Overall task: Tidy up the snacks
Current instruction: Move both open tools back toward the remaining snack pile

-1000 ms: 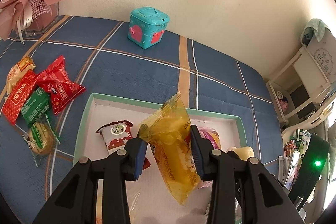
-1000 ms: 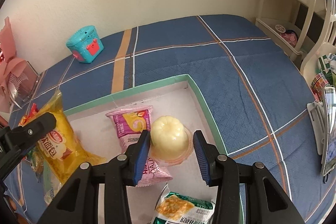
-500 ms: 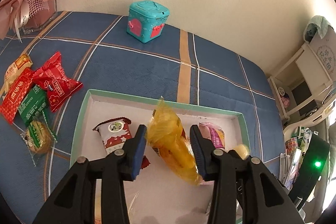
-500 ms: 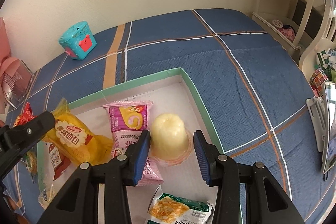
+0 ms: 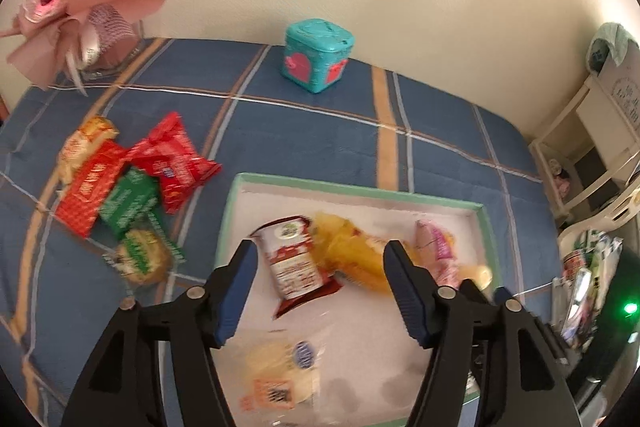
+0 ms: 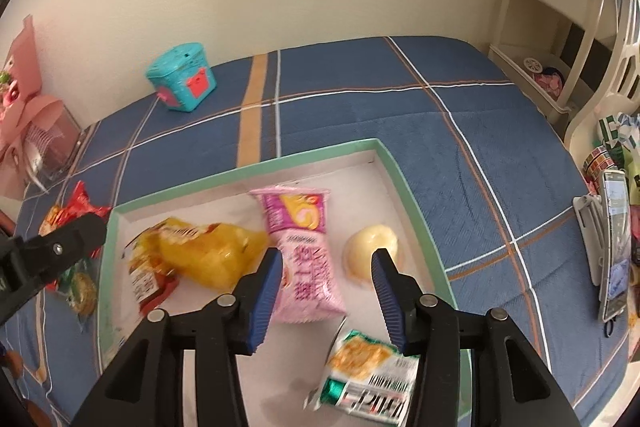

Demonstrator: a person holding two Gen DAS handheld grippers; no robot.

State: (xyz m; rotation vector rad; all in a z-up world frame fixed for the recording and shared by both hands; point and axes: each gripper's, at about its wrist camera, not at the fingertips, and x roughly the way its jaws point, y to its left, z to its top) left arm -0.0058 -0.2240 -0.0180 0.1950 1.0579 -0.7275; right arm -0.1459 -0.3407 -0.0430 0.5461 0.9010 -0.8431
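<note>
**Two snacks dropped in the tray, a pile on the cloth yet to be sorted**

While both sets of jaws are opening with nothing pinched between them, the left gripper (image 5: 318, 289) is seen above the crinkly yellow plastic snack bag (image 5: 354, 255), which lies loose in the shallow white tray with a mint-green rim (image 5: 360, 185), partly on the red-and-white packet (image 5: 294, 259). The right gripper (image 6: 326, 291) is hung over the pale domed jelly cup (image 6: 374, 247), which sits free on the tray floor beside the pink swirl-cake wrapper (image 6: 304, 255). A green-and-white packet (image 6: 366, 371) is parked at the near edge of the tray.

The tray rests on a blue plaid-covered bench (image 5: 312, 143), and a heap of red, green and orange packets (image 5: 128, 187) is left outside it.

What could go sideways, probably: the yellow bag is propped on its neighbour, so it could be nudged or slid when the next item is dropped in. The heaped packets overlap, so two might be grabbed at once. The jelly cup looks rollable if bumped.
</note>
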